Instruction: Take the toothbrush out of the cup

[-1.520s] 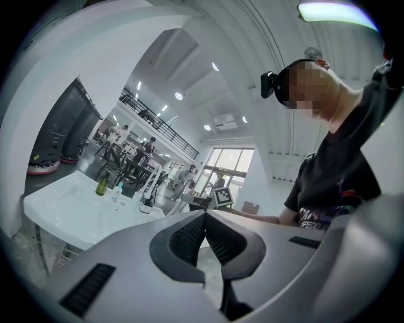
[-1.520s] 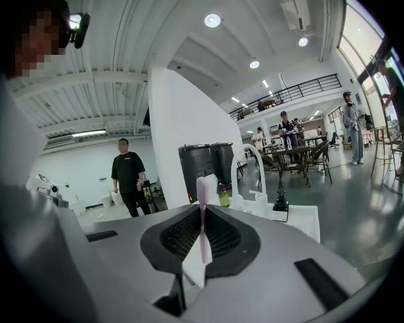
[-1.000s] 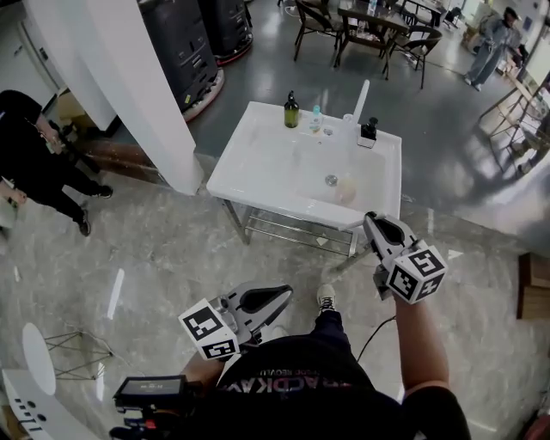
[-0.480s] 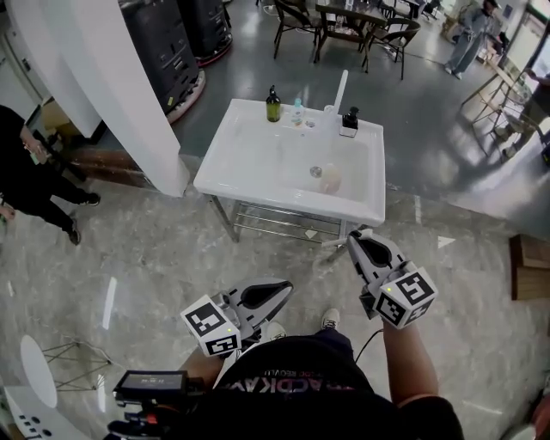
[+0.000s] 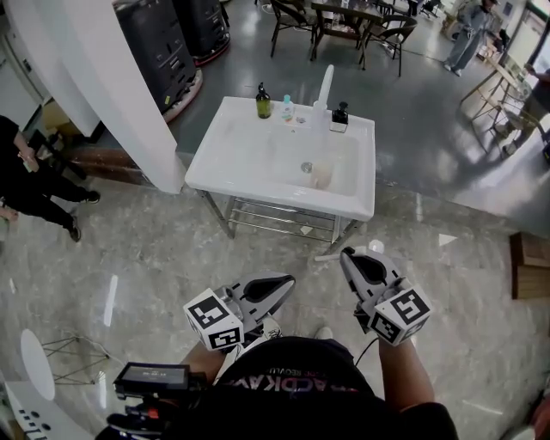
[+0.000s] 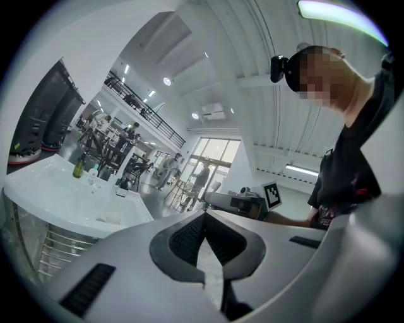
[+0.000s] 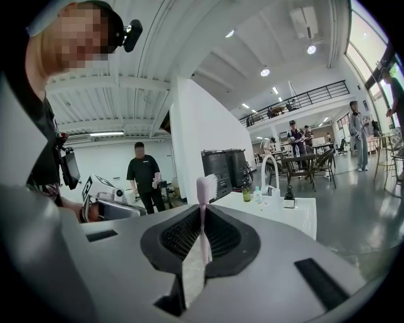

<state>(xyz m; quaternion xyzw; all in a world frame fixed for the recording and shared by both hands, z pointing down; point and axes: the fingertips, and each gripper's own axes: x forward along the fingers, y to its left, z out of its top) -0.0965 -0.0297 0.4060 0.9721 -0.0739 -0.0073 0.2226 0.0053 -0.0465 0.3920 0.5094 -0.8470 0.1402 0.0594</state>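
A pink toothbrush (image 7: 203, 200) stands upright between the pads of my right gripper (image 7: 202, 213), bristle head above the jaws; the gripper is shut on its handle. In the head view my right gripper (image 5: 347, 257) hangs over the floor, a little in front of the white sink (image 5: 232, 163). A translucent cup (image 5: 321, 175) sits in the sink's basin beside the drain. My left gripper (image 5: 289, 281) is held low at the left near the person's body. Its jaws (image 6: 203, 217) meet at the tips with nothing between them.
On the sink's back rim stand a green bottle (image 5: 263, 102), a small clear bottle (image 5: 287, 108), a white faucet (image 5: 326, 84) and a black dispenser (image 5: 340, 115). A white pillar (image 5: 112, 86) rises at the left, a person (image 5: 26, 172) beyond it. Chairs and a table (image 5: 344, 21) stand behind.
Both grippers have drawn back from the sink toward the person's body. The right one, which was at the sink's front edge, now sits clear of it, still holding the toothbrush.
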